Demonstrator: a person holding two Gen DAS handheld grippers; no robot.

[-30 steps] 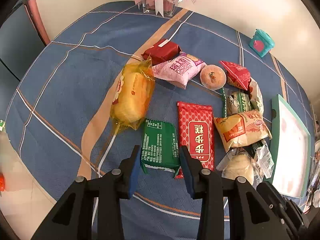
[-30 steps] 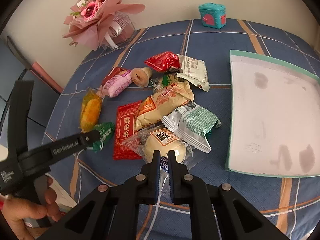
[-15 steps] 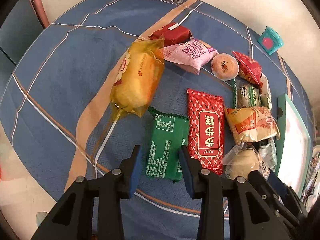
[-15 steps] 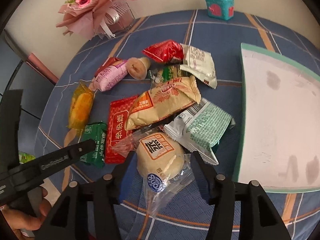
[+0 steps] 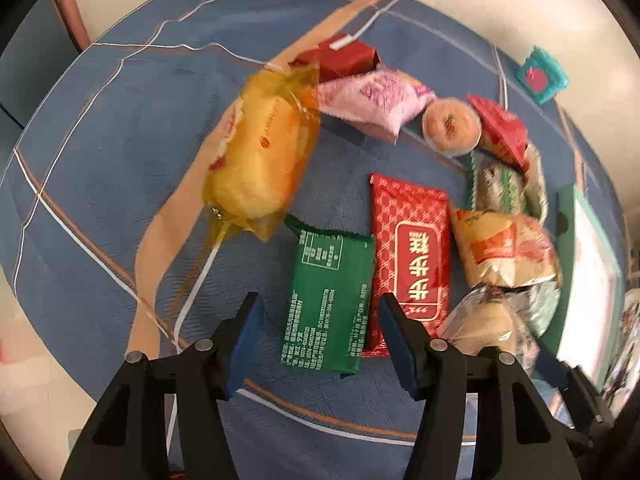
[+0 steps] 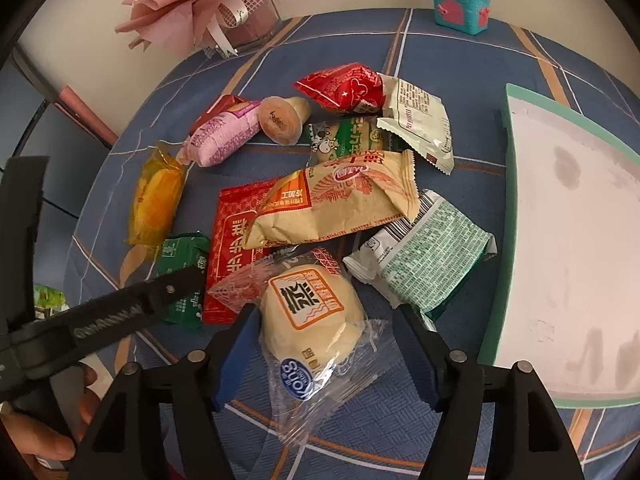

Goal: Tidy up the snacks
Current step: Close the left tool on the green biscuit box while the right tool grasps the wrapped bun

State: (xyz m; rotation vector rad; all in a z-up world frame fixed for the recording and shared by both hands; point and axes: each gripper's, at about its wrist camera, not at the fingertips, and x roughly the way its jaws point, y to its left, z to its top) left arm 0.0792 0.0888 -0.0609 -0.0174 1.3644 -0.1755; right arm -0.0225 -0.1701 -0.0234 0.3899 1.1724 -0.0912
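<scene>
Several wrapped snacks lie on a blue checked tablecloth. My left gripper (image 5: 320, 336) is open, its jaws on either side of the near end of a green packet (image 5: 330, 300), apart from it. A red packet (image 5: 410, 252) lies right of it and a yellow cake (image 5: 260, 156) to its upper left. My right gripper (image 6: 324, 344) is open around a round bun in clear wrap (image 6: 310, 312). The left gripper (image 6: 180, 284) shows in the right wrist view over the green packet (image 6: 182, 254).
A white tray with a green rim (image 6: 510, 200) lies at the right. A beige bread pack (image 6: 340, 200), a grey-green packet (image 6: 424, 256), pink (image 6: 224, 136) and red (image 6: 344, 88) packs lie behind. A bouquet (image 6: 208, 4) and teal box (image 6: 460, 4) stand at the back.
The right gripper has opened from shut and now straddles the bun. The left gripper has moved in over the green packet and opened wider.
</scene>
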